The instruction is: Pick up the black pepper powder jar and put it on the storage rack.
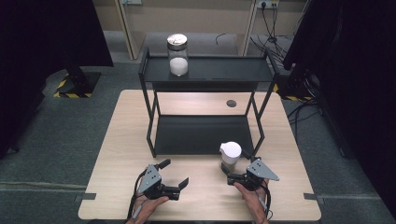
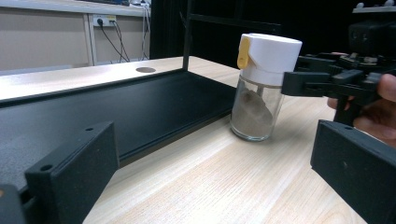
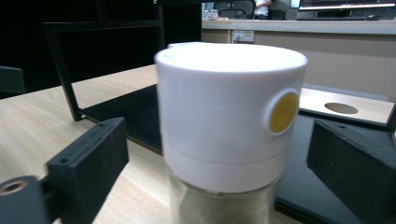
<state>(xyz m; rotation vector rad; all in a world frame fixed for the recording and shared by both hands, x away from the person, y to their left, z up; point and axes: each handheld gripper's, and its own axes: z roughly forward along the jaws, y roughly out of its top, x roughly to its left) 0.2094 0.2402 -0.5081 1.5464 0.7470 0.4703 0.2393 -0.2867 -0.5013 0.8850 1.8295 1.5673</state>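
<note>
A glass shaker with a white cap and a yellow button stands upright on the wooden table, just off the front right corner of the black shelf's lower tray. Pale powder shows through the glass of the shaker. My right gripper reaches in from the near side, one jaw on each side of the cap. In the right gripper view a gap shows between the left jaw and the shaker, so the right gripper is open around it. My left gripper rests to the left, open and with nothing between its jaws.
The two-tier black shelf stands mid-table; a glass jar with a metal lid and white contents sits on its top tier at the left. A round hole lies in the table behind the shelf. Dark curtains and cables flank the table.
</note>
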